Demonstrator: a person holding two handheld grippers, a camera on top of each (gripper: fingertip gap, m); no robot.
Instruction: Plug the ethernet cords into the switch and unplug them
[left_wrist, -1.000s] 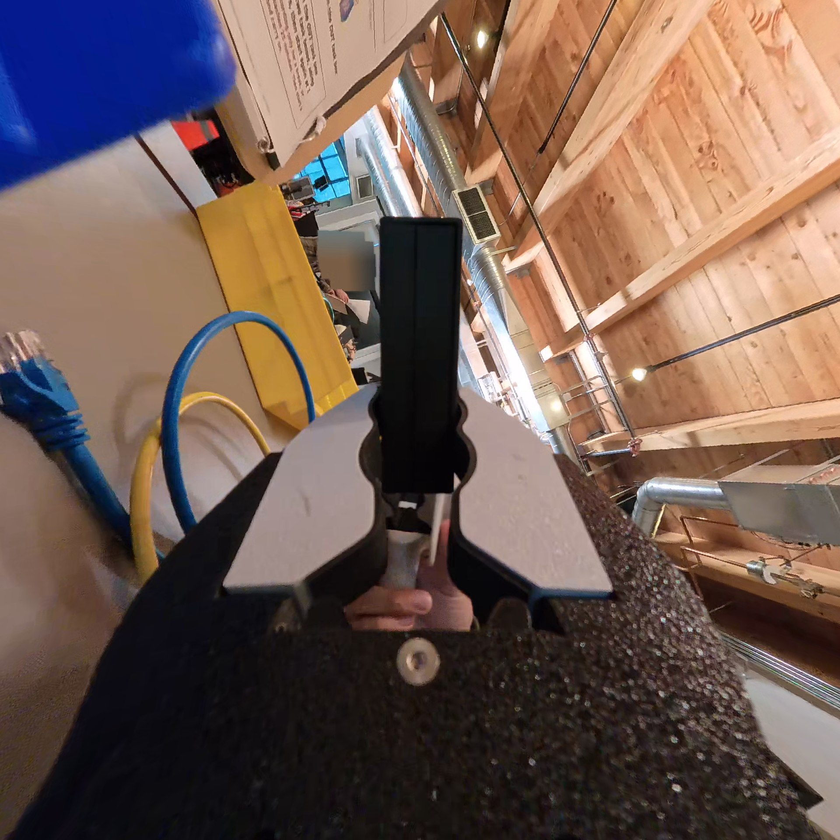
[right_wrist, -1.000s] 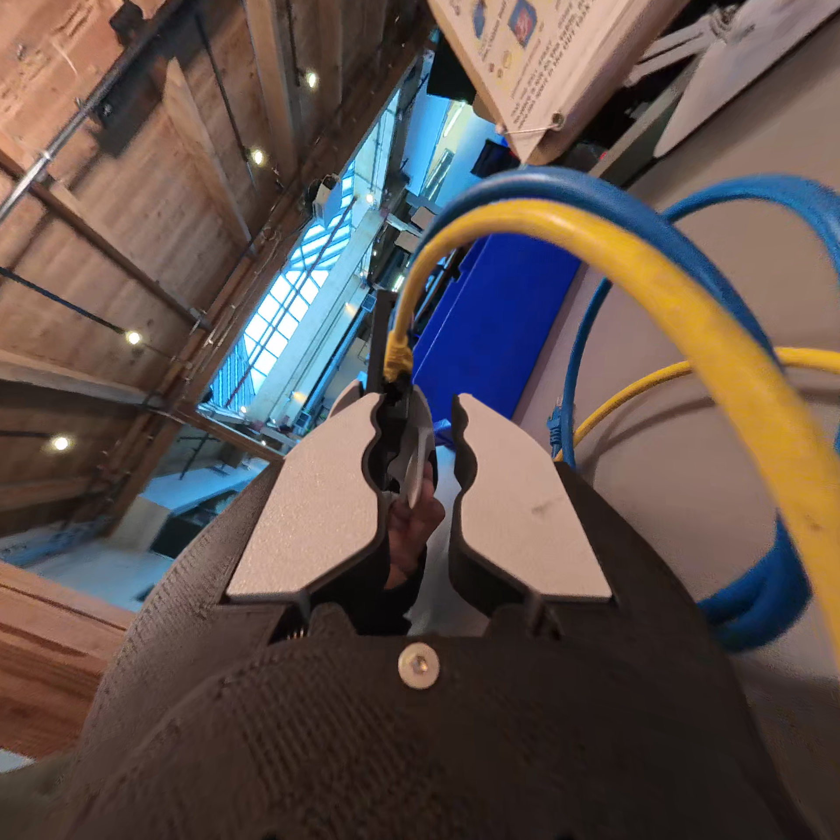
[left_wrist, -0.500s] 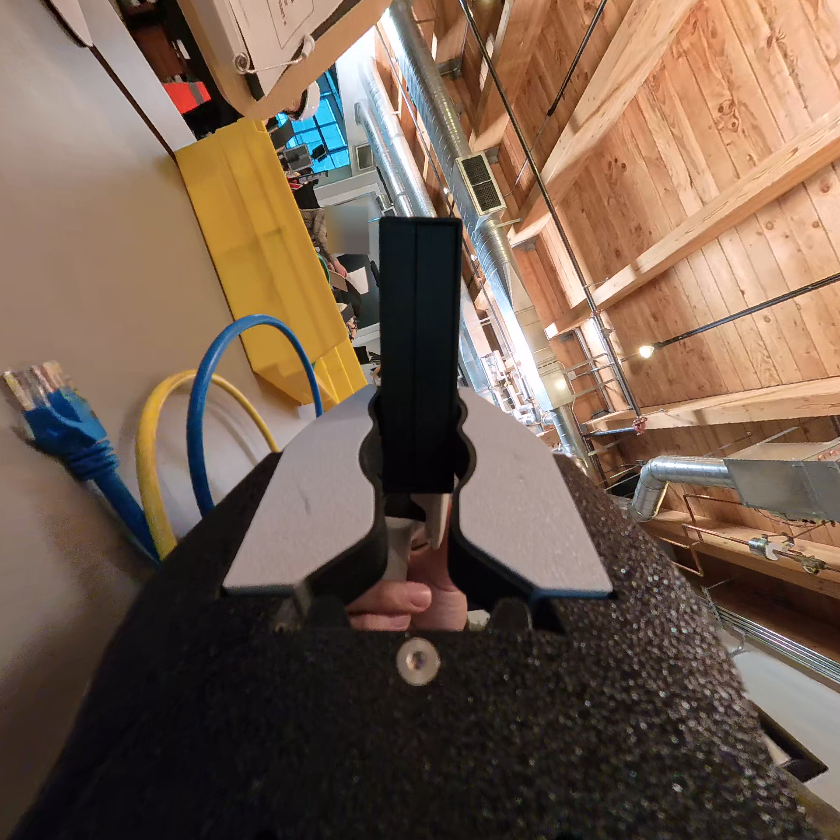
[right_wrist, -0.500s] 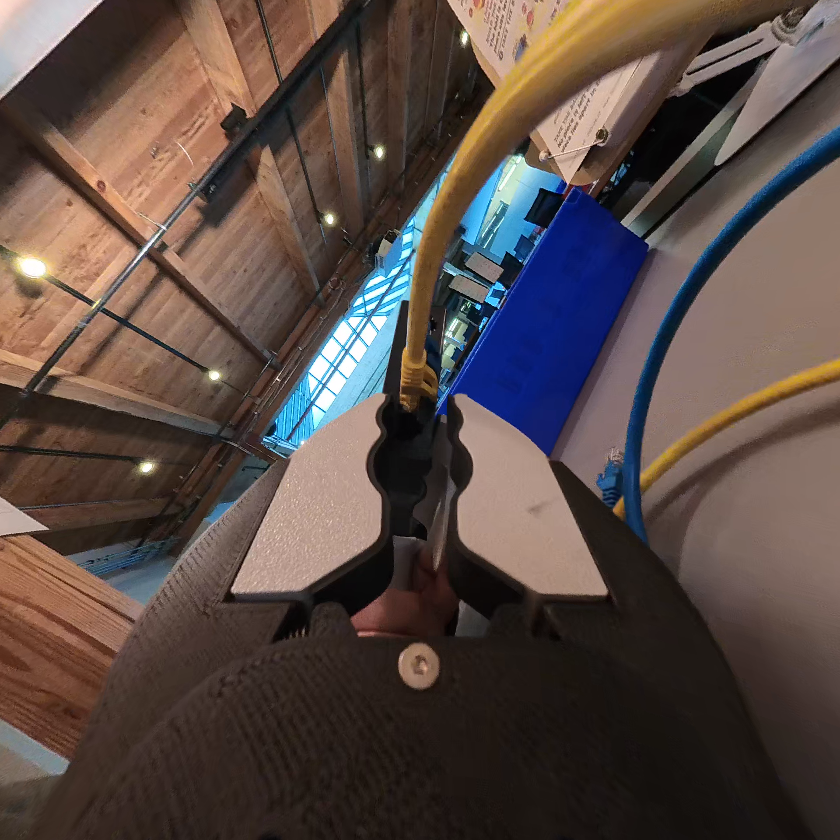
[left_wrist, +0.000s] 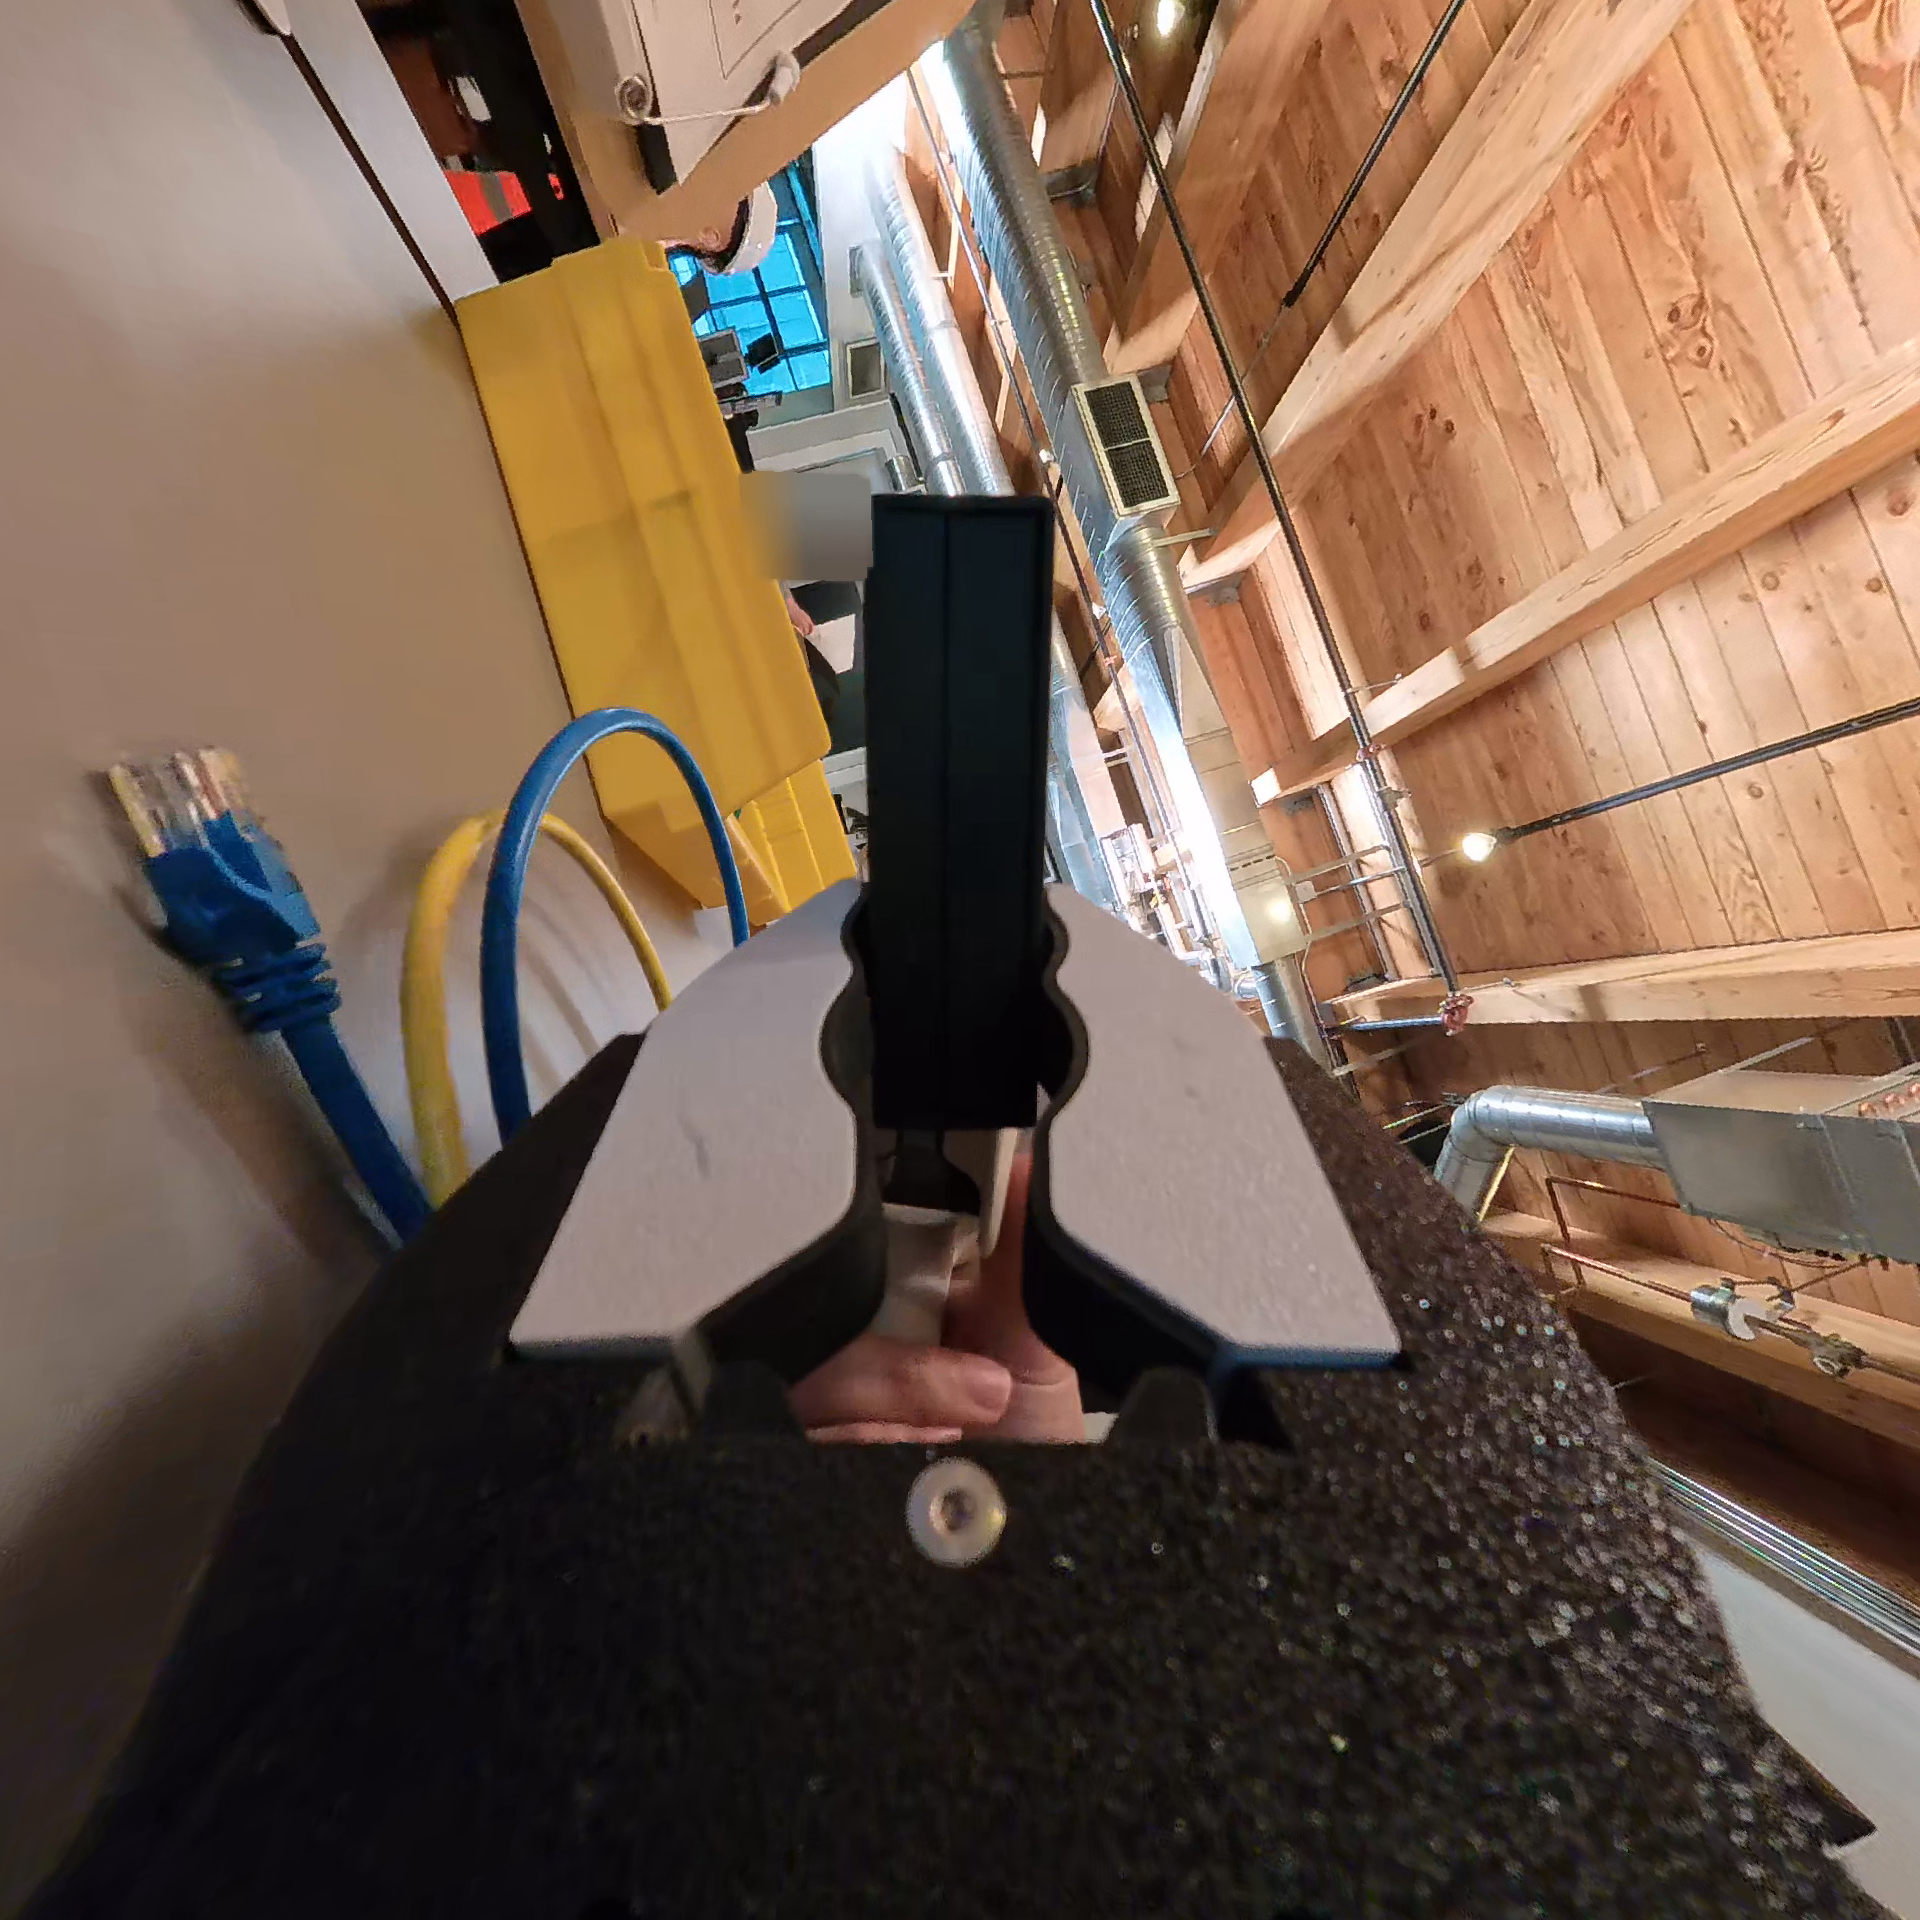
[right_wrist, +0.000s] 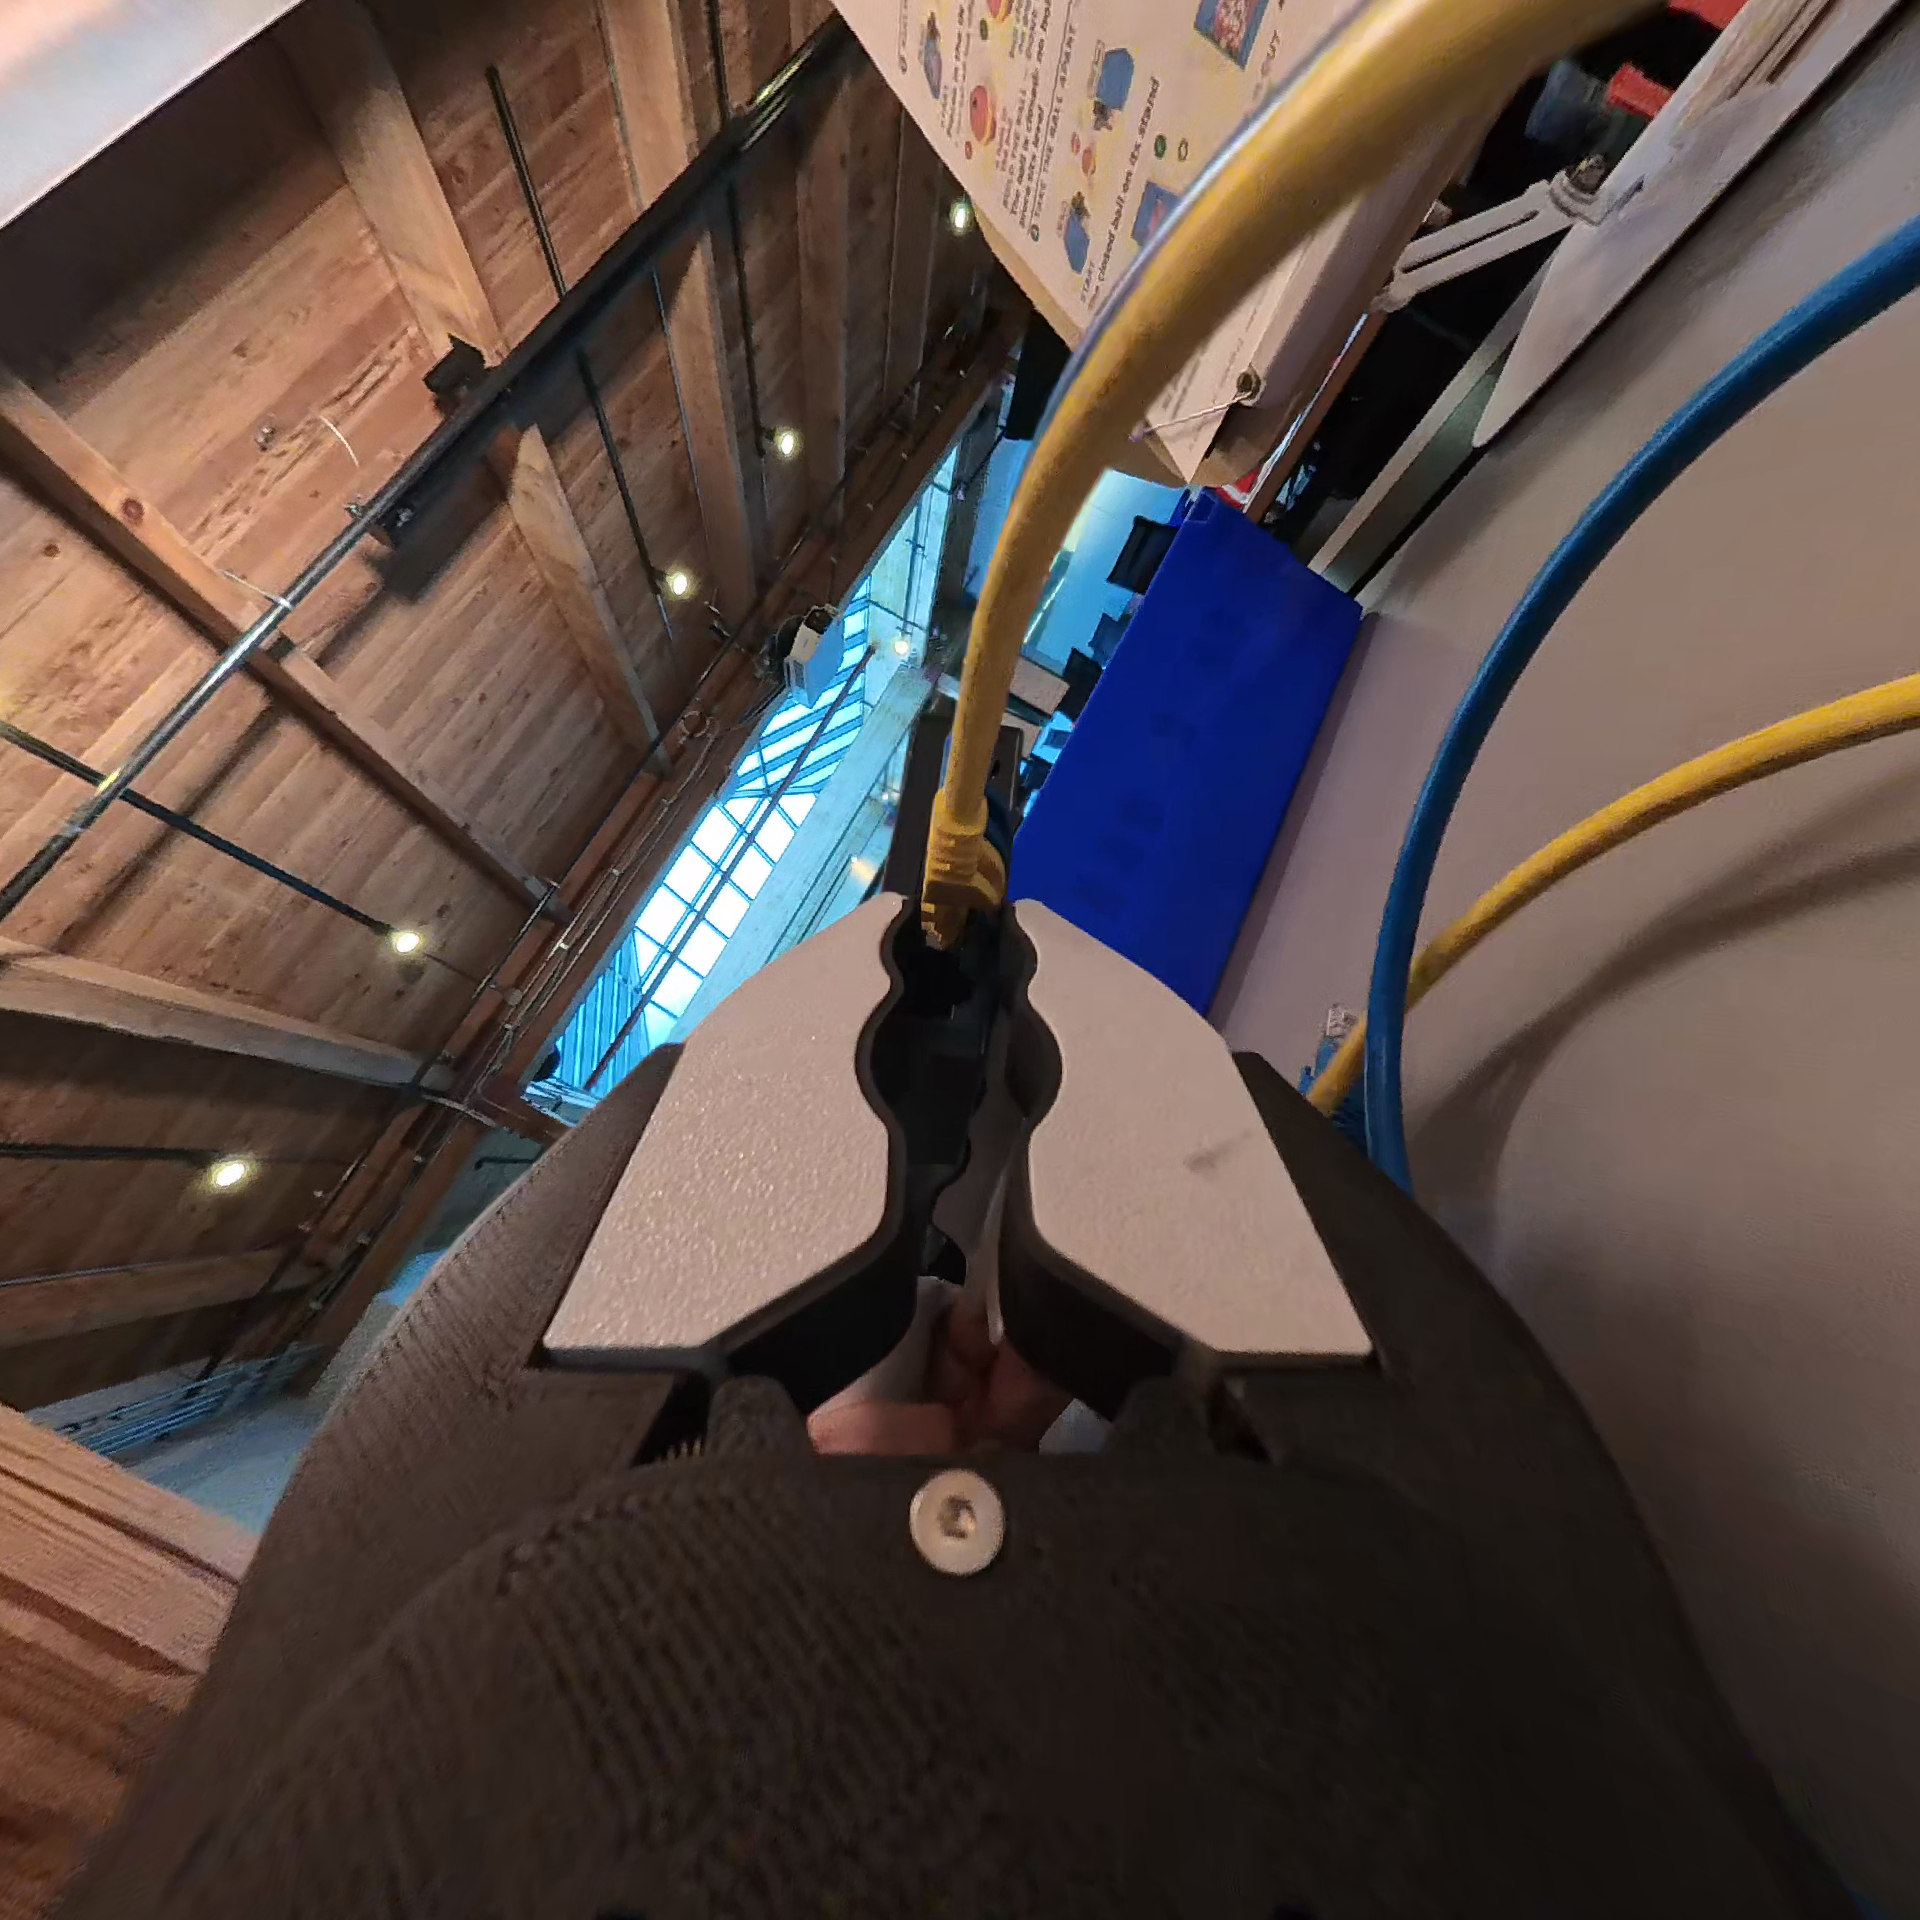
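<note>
My left hand-held gripper (left_wrist: 954, 1023) was clamped on the black switch (left_wrist: 956, 790), raised off the counter (left_wrist: 208, 520). My right hand-held gripper (right_wrist: 956, 1023) pinched the yellow plug (right_wrist: 961, 868); the blue plug (left_wrist: 223, 894) lay on the counter.

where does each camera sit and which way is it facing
Left wrist view: sits on the left gripper, rolled sideways, looking along its fingers, which clamp the black switch; a thumb shows behind.
Right wrist view: sits on the right gripper, looking along fingers closed at the yellow cord plug; a hand shows below.
Shared: blue cord, grey table, wooden ceiling.
</note>
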